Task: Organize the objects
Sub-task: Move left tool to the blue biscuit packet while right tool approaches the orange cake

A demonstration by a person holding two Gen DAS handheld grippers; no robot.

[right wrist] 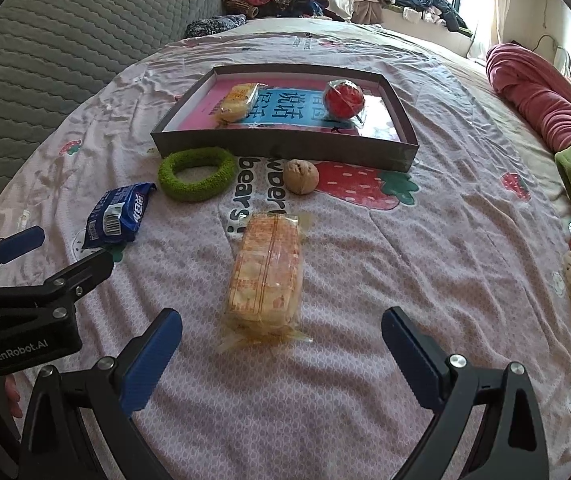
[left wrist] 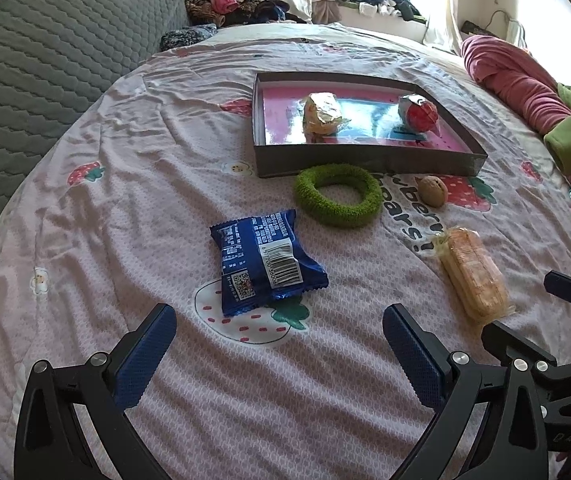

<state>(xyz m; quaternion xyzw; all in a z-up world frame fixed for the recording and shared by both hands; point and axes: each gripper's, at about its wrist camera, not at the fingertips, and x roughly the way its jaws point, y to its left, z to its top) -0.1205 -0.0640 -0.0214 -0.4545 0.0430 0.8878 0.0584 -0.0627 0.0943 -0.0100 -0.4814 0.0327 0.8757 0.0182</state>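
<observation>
Four things lie loose on the bed (right wrist: 425,264), near the box (right wrist: 285,146) that already holds two snacks: a blue packet (left wrist: 265,264), a green ring (left wrist: 337,196), a walnut (right wrist: 303,176) and an orange wafer pack (right wrist: 265,276). We hold the left gripper (left wrist: 279,356) with jaws wide before the blue packet, and the right gripper (right wrist: 281,356) equally wide before the wafer pack, probably lining each up for a grasp.

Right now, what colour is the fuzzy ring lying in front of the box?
Green. The fuzzy ring shows best in the right wrist view.
</observation>
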